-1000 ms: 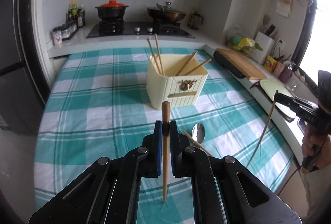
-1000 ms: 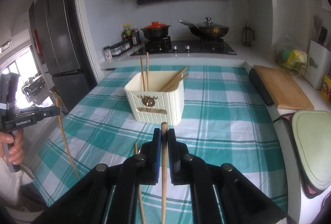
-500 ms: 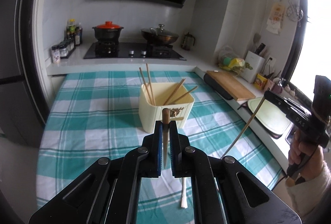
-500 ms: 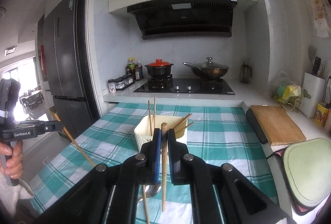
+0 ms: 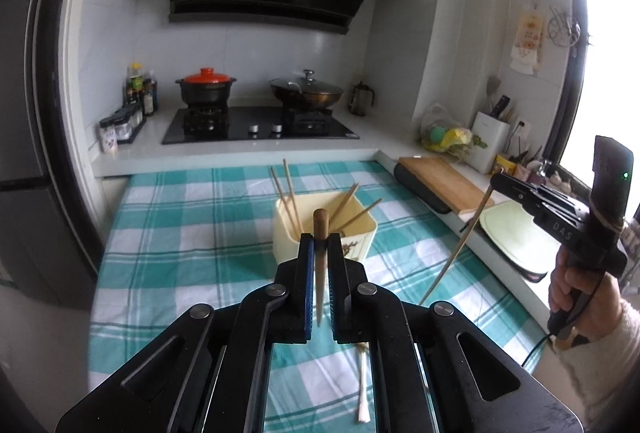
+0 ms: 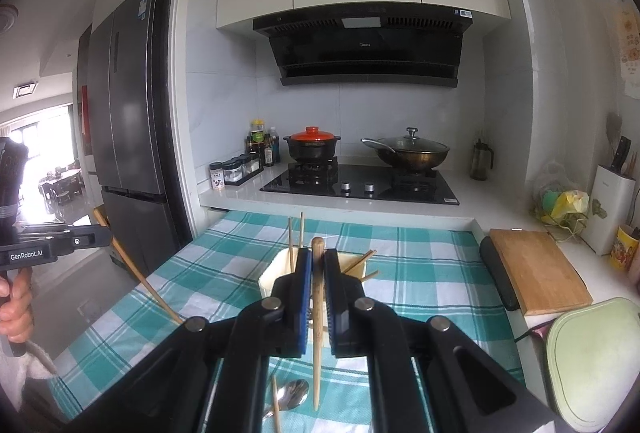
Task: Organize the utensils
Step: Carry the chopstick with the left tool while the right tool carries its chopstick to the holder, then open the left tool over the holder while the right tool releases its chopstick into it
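Chopsticks, one per claw: left gripper (image 5: 320, 245) clamps a chopstick (image 5: 319, 273); right gripper (image 6: 317, 265) clamps another chopstick (image 6: 317, 317). Cream holder (image 5: 288, 233) at 12 o'clock on checked cloth (image 5: 180, 233), four sticks inside. Spoon (image 6: 294, 393) at 6 o'clock.

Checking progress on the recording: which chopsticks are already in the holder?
The four chopsticks leaning in the cream holder on the checked cloth. Each claw clamps one more in the air, and another lies beside the spoon.
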The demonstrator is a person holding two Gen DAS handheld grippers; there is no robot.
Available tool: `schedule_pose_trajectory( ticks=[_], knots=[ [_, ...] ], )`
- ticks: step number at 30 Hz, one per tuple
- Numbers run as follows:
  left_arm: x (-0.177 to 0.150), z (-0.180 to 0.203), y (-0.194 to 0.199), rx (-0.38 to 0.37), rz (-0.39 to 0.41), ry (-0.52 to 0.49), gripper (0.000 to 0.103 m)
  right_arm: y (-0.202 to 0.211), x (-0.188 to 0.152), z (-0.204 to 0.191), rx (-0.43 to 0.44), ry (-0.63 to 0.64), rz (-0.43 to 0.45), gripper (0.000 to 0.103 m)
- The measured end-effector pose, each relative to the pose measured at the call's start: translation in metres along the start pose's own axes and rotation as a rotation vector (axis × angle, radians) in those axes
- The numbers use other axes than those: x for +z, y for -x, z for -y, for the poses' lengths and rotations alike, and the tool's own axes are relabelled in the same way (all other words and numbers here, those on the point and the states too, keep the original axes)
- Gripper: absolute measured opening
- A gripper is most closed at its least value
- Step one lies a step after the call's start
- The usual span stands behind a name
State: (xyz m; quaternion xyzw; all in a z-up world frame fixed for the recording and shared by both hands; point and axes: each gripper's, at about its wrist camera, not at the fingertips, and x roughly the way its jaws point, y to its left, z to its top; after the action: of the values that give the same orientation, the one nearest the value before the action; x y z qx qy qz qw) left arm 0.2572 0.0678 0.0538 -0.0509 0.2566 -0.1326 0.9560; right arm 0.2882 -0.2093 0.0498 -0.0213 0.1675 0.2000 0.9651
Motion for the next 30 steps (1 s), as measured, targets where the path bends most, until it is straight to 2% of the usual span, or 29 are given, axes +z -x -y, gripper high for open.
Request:
schedule_pose_trajectory(
  ticks=[11, 17, 20, 24, 30],
  knots=[
    [0.059, -0.012, -0.018, 0.001, 0.086, 0.022, 0.004, -0.037, 0.066, 0.009, -0.019, 0.036, 0.106, 0.006],
    [0.090, -0.019, -0.069, 0.029, 0.096, 0.078, 0.004, -0.086, 0.087, 0.013, 0.018, 0.018, 0.157, 0.006],
    [0.095, -0.026, -0.109, 0.032, 0.042, 0.111, 0.004, -0.126, 0.082, 0.014, 0.040, -0.001, 0.105, 0.006],
    [0.087, -0.033, -0.166, 0.035, -0.082, 0.128, 0.004, -0.180, 0.061, 0.013, 0.078, -0.012, -0.001, 0.006],
    [0.066, -0.039, -0.234, 0.052, -0.241, 0.142, 0.004, -0.261, 0.021, 0.018, 0.148, -0.085, -0.237, 0.007]
  ],
)
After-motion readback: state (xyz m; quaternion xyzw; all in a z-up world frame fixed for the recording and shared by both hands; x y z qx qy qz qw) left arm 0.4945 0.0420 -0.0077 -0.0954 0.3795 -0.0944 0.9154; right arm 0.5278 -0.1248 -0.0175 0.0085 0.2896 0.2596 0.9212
